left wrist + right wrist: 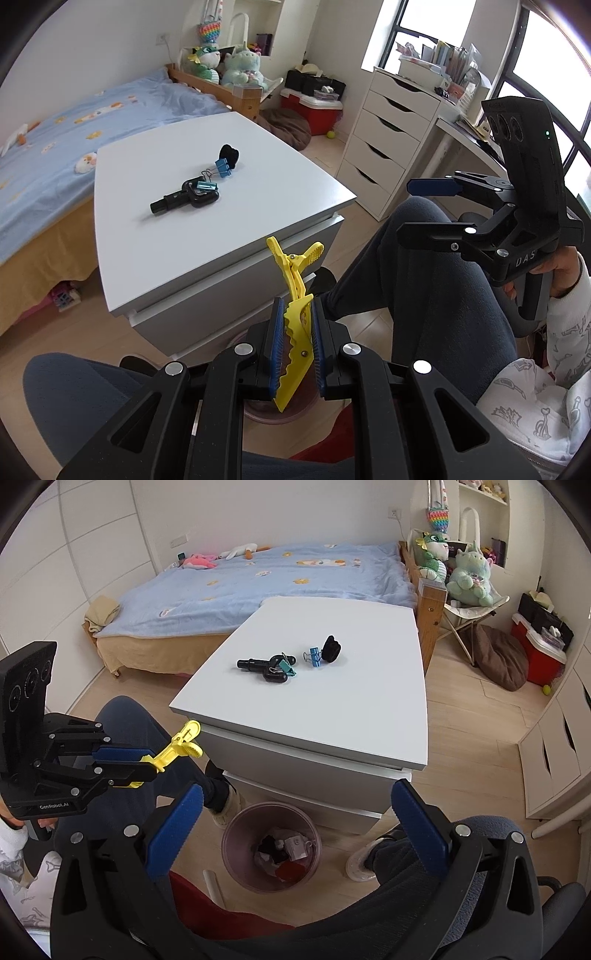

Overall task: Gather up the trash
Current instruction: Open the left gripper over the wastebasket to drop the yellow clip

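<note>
1. A yellow hair clip [295, 325] is pinched between the pads of the left gripper [297, 339], above the trash bin [236, 823] on the floor.
2. The right gripper [295, 827] is spread wide, with nothing held.
3. Two binder clips [313, 656] and black items are left on the white cabinet [332, 709].

From my remote seat I see a bright yellow hair clip [295, 321] between blue pads [277, 347] on black fingers. The cabinet [332, 716] is plain white, the two binder clips [313, 656] blue and teal. The bed cover [258, 587] is pale blue with small yellow and white motifs (too small to read), and the bin [236, 830] is a translucent pinkish grey.
</note>
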Available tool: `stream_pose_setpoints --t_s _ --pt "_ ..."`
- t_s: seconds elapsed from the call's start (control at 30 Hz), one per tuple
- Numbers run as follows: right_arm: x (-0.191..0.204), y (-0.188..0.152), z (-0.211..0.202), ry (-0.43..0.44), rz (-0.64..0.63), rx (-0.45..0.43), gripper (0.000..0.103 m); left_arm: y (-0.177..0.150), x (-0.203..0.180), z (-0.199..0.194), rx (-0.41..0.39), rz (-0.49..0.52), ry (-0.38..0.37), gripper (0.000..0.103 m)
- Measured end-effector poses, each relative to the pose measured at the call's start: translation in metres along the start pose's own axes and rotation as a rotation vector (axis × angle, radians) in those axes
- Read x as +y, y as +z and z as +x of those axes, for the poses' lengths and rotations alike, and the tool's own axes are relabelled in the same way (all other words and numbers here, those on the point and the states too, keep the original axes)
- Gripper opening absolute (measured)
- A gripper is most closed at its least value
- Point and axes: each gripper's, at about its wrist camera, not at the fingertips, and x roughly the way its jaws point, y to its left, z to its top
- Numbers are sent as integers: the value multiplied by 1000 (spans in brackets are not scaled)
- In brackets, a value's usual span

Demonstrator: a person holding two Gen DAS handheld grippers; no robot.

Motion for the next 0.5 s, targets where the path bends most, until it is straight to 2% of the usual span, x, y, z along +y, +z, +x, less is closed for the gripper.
stream_pose_setpoints --t_s 0.13,0.2,0.27,0.3,0.33,0.5 --pt "-3 0 -2 2 8 -5 100 2 -1 4 13 6 -11 15" --pt "-5 -1 -3 3 11 -7 100 2 -2 7 19 6 -22 19" --pt "-6 -1 -3 4 15 -7 100 2 0 10 23 -1 -17 52" --pt "-7 -1 -2 4 16 -6 100 2 2 11 13 -13 -16 84" --pt "-7 -1 -2 4 17 -4 100 2 4 10 -3 -26 -18 91" --pt "-8 -2 1 4 21 2 100 2 12 14 -2 -68 28 95"
